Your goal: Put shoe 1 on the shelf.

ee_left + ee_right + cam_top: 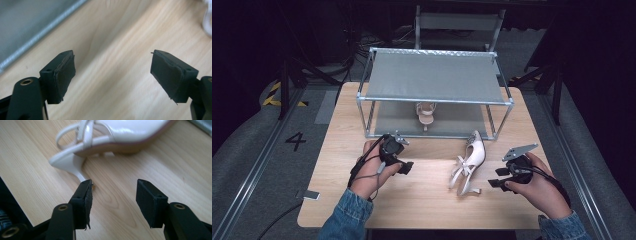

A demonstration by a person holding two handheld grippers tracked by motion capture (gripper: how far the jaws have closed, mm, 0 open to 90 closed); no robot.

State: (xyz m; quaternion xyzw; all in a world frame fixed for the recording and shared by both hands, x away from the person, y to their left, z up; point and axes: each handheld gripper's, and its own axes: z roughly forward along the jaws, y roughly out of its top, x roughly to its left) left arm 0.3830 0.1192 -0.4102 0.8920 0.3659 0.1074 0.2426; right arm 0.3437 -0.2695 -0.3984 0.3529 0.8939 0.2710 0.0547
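A white high-heeled sandal (470,161) lies on its side on the wooden table (422,195), toe toward the rack. My right gripper (495,178) hovers just right of its heel, open and empty. In the right gripper view the sandal (120,132) lies ahead of my right gripper (114,182), and the thin heel tip ends right by the left jaw. My left gripper (406,167) is open over bare wood left of the sandal. In the left gripper view my left gripper (113,53) stands wide with nothing between its pads. A second matching sandal (426,114) stands on the rack's lower shelf.
A metal-framed rack (437,75) with two grey shelves takes up the back half of the table; its rail (37,37) crosses the left gripper view. A small flat device (311,195) lies at the table's front left corner. A chair (459,22) stands behind the rack.
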